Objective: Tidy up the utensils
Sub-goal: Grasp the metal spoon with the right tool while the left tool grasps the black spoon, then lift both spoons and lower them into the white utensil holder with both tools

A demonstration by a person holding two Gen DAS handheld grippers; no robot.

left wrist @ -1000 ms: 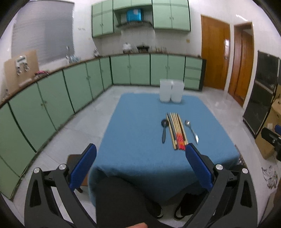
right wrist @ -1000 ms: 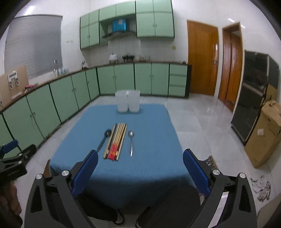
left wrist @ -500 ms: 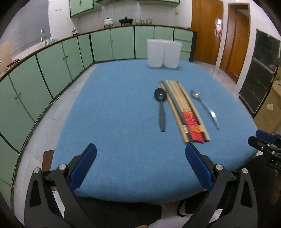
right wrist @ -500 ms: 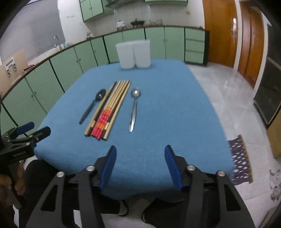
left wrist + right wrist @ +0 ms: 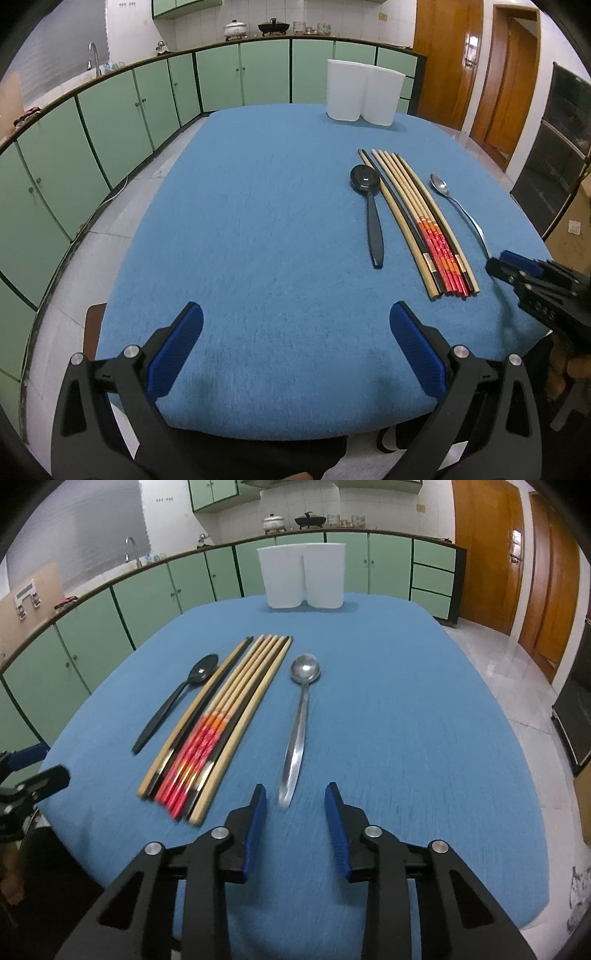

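A metal spoon (image 5: 301,709), a row of several chopsticks (image 5: 225,716) and a black spoon (image 5: 177,701) lie side by side on the blue table (image 5: 388,720). My right gripper (image 5: 295,805) is open, partly narrowed, just above the table with the metal spoon's handle end between its fingertips, not touching. My left gripper (image 5: 295,325) is wide open and empty over the table's near left part. In the left wrist view the black spoon (image 5: 371,214), chopsticks (image 5: 417,221) and metal spoon (image 5: 458,210) lie to the right, with the right gripper (image 5: 513,264) at the spoon's handle.
Two white containers (image 5: 303,576) stand together at the table's far edge, also in the left wrist view (image 5: 364,96). Green cabinets (image 5: 110,118) run along the left and back walls. Wooden doors (image 5: 517,561) are at the right.
Both grippers have moved forward and down over the table. The right gripper's fingers have narrowed and come up to the metal spoon's handle end. The utensils have not moved.
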